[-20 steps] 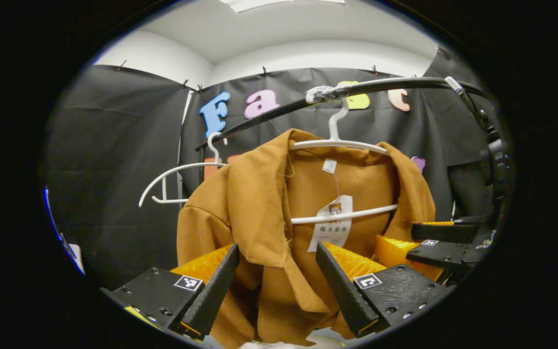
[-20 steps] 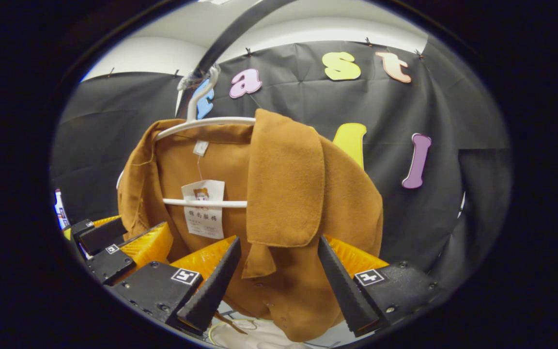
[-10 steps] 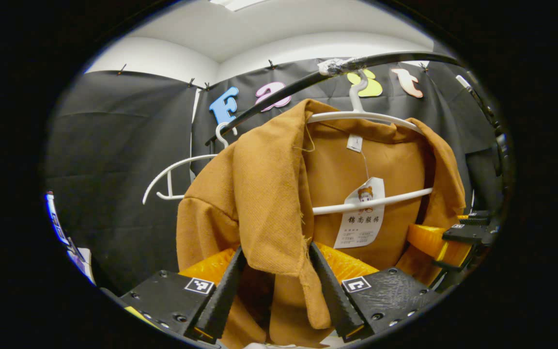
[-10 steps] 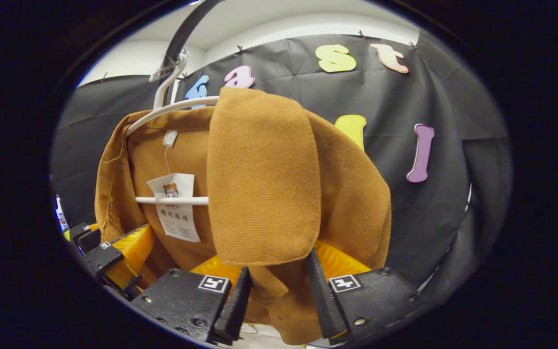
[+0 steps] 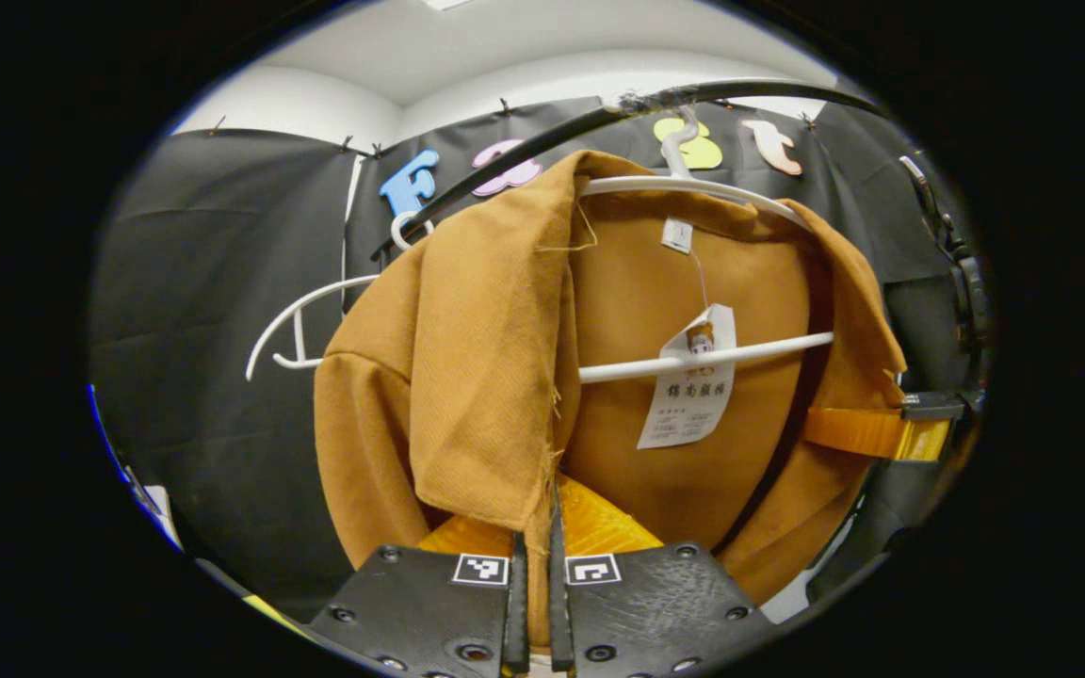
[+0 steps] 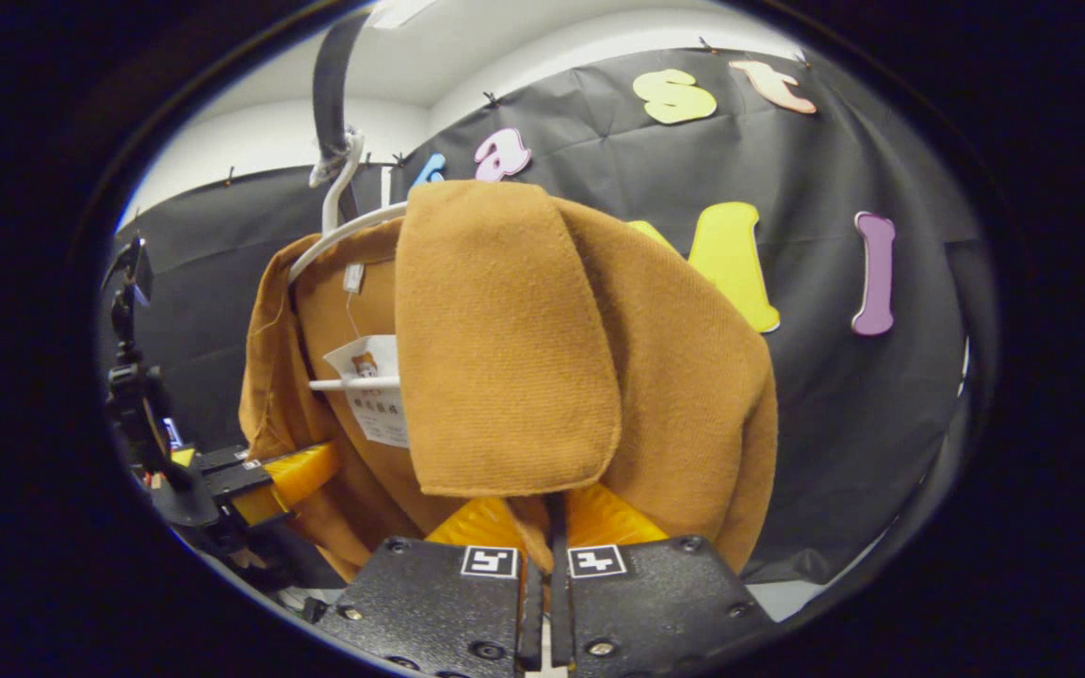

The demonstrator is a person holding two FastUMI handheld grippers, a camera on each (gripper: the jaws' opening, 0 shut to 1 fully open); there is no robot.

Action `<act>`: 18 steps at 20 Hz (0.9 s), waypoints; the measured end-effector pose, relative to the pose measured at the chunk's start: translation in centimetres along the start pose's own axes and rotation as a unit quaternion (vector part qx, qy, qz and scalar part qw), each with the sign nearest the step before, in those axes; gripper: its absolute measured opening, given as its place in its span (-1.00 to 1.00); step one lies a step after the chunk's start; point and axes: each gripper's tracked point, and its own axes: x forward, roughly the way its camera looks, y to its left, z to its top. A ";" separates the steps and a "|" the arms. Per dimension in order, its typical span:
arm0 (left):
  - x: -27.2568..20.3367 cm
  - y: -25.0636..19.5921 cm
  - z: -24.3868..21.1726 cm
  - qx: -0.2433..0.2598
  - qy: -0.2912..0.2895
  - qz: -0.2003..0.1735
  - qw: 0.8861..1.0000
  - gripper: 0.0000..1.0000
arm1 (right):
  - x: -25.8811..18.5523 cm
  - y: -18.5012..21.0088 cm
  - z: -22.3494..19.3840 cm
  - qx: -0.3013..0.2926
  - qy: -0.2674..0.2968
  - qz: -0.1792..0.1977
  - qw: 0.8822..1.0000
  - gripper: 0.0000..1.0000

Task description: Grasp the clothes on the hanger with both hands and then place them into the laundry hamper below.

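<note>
Both grips are made: the left gripper [image 5: 533, 565] has its fingers pinched tight on the front edge of the brown jacket [image 5: 495, 367], and the right gripper [image 6: 542, 565] is clamped the same way on cloth just under the jacket's other lapel. Beyond them the jacket hangs from its white hanger [image 5: 693, 353], hooked on the black rail [image 5: 524, 169], paper tag [image 5: 688, 395] dangling. An empty hanger [image 5: 307, 315] hangs behind. Lifting the jacket free and lowering it into the hamper are yet to be done.

left gripper [image 5: 533, 565]: clamped, fingers together | right gripper [image 6: 542, 556]: clamped, fingers together
</note>
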 end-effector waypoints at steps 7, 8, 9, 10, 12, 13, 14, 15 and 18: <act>-2.0 1.7 1.0 -0.029 -0.002 -0.004 1.000 -0.96 | -2.2 3.0 0.9 0.077 0.000 0.156 0.985 -0.87; -2.4 1.9 1.6 -0.040 -0.009 -0.006 0.999 -0.87 | -2.6 3.3 1.2 0.104 -0.002 0.169 0.980 -0.88; -2.8 2.4 2.1 -0.044 -0.015 -0.005 0.999 -0.96 | -3.0 3.8 1.6 0.133 -0.004 0.189 0.973 -0.87; -3.1 3.1 2.6 -0.044 -0.021 -0.004 0.999 -0.87 | -3.3 4.2 2.1 0.156 -0.008 0.205 0.966 -0.87; -3.7 4.0 3.4 -0.054 -0.026 -0.005 0.998 -0.96 | -4.1 4.9 3.0 0.186 -0.017 0.237 0.954 -0.87; -3.8 4.1 3.9 -0.065 -0.029 -0.012 0.997 -0.97 | -4.6 5.5 3.3 0.193 -0.017 0.261 0.946 -0.87; -3.9 4.4 4.4 -0.078 -0.034 -0.013 0.996 -0.88 | -5.0 6.3 3.4 0.197 -0.018 0.282 0.939 -0.88; -4.1 4.6 5.1 -0.093 -0.041 -0.019 0.995 -0.97 | -5.4 6.6 3.9 0.200 -0.020 0.300 0.933 -0.88; -5.0 5.6 7.6 -0.129 -0.070 -0.027 0.989 -0.88 | -6.8 6.8 6.0 0.241 -0.044 0.335 0.910 -0.87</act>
